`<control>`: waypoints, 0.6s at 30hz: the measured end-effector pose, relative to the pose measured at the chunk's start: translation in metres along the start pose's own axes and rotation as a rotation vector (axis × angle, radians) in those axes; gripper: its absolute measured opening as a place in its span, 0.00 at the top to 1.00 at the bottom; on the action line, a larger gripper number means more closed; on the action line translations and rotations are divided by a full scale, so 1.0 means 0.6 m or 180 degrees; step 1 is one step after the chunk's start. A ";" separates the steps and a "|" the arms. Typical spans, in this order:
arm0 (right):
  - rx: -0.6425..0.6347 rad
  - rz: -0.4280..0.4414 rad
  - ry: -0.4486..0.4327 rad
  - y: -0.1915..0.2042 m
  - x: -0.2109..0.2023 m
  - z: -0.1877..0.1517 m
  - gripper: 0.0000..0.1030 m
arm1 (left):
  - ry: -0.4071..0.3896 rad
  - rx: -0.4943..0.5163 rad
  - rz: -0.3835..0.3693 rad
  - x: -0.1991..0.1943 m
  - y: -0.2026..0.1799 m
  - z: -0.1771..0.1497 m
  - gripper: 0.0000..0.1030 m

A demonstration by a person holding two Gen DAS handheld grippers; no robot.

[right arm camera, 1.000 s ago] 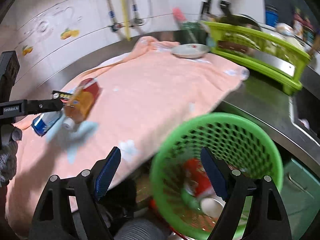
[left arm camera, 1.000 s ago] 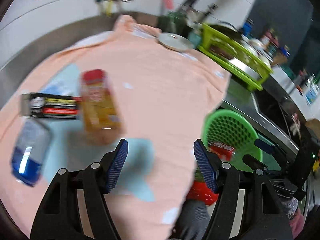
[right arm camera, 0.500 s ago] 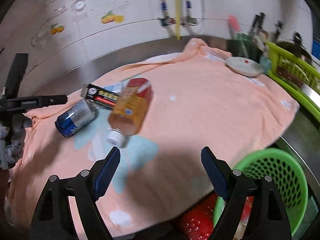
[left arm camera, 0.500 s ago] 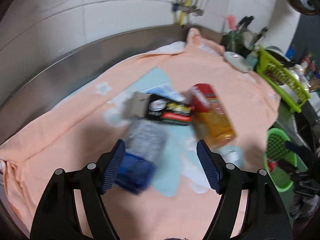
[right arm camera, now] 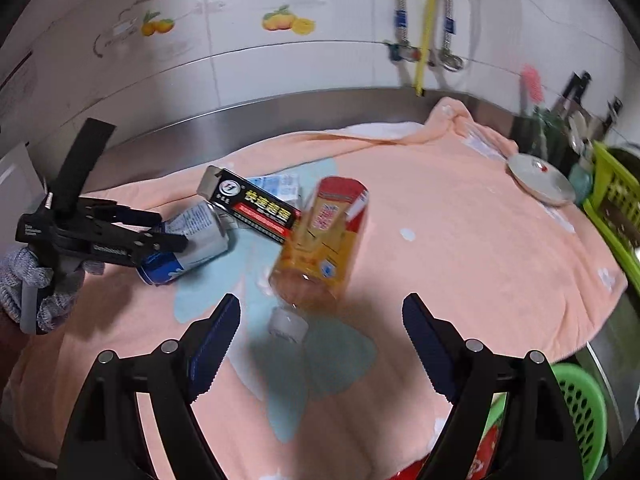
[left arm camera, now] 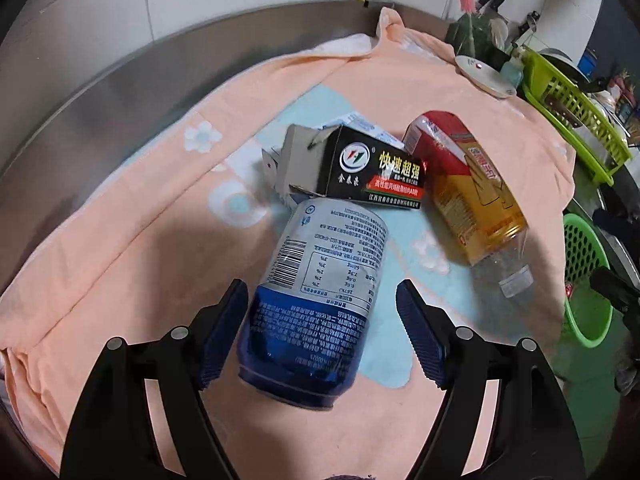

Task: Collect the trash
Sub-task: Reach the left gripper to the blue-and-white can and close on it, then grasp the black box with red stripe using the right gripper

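A blue and silver can lies on its side on the peach towel. My left gripper straddles the can's blue end with its jaws opening; the pads do not press it. Behind the can lie a black carton and an amber drink bottle. In the right wrist view my right gripper stands open just short of the bottle, whose white cap points at it. There the left gripper sits over the can, next to the carton.
A green mesh basket with red trash hangs off the counter's right edge, also low right as the basket. A plate and green dish rack stand far right. A blue-white wrapper lies under the carton. A gloved hand holds the left gripper.
Both grippers swung away from the green basket to the trash pile. The left one came down over the can, which now lies between its fingers. The right one now faces the bottle.
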State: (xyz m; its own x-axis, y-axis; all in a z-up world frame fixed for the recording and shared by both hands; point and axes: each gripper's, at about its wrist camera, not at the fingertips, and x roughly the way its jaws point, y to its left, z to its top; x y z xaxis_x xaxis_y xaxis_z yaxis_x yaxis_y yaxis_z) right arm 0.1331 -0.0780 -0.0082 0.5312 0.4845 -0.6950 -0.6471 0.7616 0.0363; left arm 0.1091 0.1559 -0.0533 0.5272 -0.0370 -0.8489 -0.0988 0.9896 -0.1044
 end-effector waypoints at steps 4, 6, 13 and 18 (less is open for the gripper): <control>-0.0135 0.0028 0.0011 0.016 0.016 0.018 0.22 | 0.0019 -0.0011 0.0021 0.012 0.006 0.001 0.25; -0.0197 0.0033 0.0015 0.022 0.024 0.025 0.22 | 0.0047 -0.0013 0.0011 0.020 0.010 0.000 0.25; -0.0433 0.0103 0.0042 0.047 0.056 0.053 0.22 | -0.0020 0.0000 0.0055 0.026 0.016 -0.005 0.29; -0.0600 0.0143 0.0063 0.067 0.081 0.072 0.22 | -0.0155 -0.0057 0.0108 0.004 0.030 -0.012 0.30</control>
State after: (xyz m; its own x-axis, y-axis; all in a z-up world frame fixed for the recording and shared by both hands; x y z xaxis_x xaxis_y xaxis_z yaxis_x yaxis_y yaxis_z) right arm 0.1563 -0.0052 -0.0098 0.4897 0.5063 -0.7098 -0.7619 0.6444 -0.0661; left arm 0.1023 0.1725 -0.0609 0.5637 0.0038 -0.8259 -0.1321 0.9875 -0.0857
